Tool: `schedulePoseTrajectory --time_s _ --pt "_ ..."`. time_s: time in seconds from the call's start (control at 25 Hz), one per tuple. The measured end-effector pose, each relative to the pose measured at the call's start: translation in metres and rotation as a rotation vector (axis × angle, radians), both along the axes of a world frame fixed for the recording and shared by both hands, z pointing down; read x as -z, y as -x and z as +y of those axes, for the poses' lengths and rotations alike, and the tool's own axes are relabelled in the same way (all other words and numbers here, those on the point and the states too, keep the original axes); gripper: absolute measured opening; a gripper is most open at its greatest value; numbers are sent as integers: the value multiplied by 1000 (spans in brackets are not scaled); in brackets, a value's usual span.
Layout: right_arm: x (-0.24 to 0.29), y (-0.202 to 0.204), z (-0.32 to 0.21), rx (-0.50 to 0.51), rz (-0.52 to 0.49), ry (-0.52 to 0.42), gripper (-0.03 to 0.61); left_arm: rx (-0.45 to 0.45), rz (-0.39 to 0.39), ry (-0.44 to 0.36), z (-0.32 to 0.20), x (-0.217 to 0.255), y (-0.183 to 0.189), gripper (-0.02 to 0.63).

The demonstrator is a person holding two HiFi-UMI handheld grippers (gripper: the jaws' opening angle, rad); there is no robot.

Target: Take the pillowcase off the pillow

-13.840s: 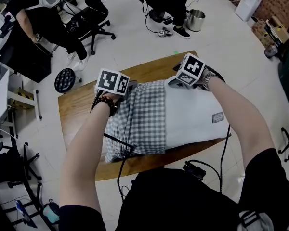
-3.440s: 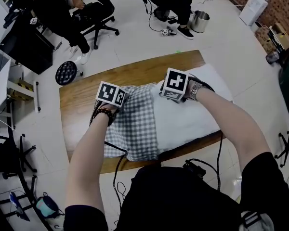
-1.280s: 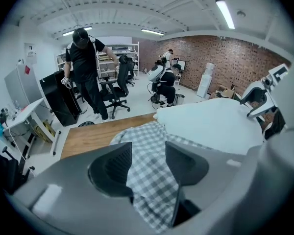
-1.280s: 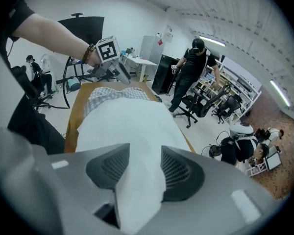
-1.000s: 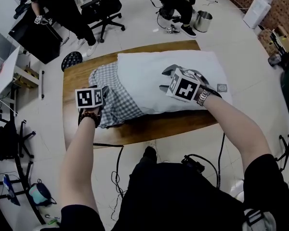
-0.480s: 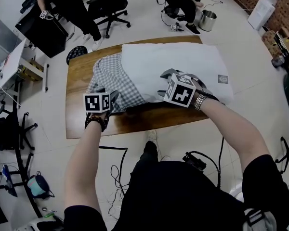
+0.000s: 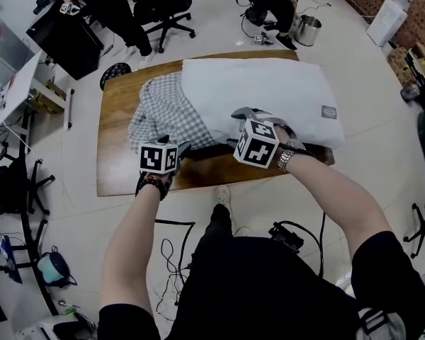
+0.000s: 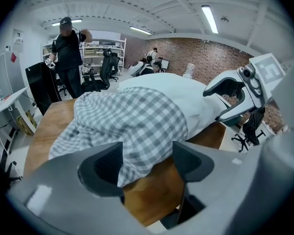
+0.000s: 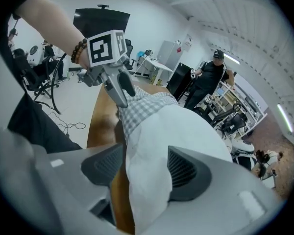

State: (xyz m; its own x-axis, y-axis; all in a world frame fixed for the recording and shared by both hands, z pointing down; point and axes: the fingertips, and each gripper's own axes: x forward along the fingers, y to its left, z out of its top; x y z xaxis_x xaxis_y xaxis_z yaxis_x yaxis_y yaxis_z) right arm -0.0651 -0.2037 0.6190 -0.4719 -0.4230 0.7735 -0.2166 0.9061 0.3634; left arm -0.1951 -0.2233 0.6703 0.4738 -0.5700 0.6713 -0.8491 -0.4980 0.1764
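Both grippers' jaws have just been opening, so nothing is clamped right now. left gripper [image 8: 147, 163]: jaws at full spread, with the hem of the checked pillowcase [image 7: 163, 112] hanging loose between the pads, no pinch. right gripper [image 9: 139, 168]: jaws well apart, with the near edge of the white pillow [image 7: 269, 91] between them. The cloth may brush one pad, I can't confirm that from this angle, but it isn't gripped. The case sits bunched over the pillow end directly ahead of the left gripper, and bare pillow runs ahead of and past the right one. My read: the case is mostly off, with the last stretch to go. Risks: with the right gripper unclamped the pillow isn't anchored, so a pull by the left would likely drag the whole pillow along the table [image 7: 117, 168] instead of stripping the case. If the left bites deep it may take the pillow corner along with the cloth, with the same result. The pillow lies close to the table's near edge by the right gripper, so a tug toward the person could tip it off. Only the head view shows how much of the pillow is covered. Only the left gripper view shows the slack hem and the bare wood under its jaws. Only the right gripper view shows what's between its own pads.
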Motion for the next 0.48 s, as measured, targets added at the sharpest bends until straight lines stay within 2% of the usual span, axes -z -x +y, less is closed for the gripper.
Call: schedulePoseTrajectory --time_s 0.28,0.48 --pt "-14 18 -16 -17 52 -90 285 -47 -21 31 5 -24 -13 321" --pt "-38 19 -38 -9 163 -165 296 -56 -38 50 -4 -42 -19 321"
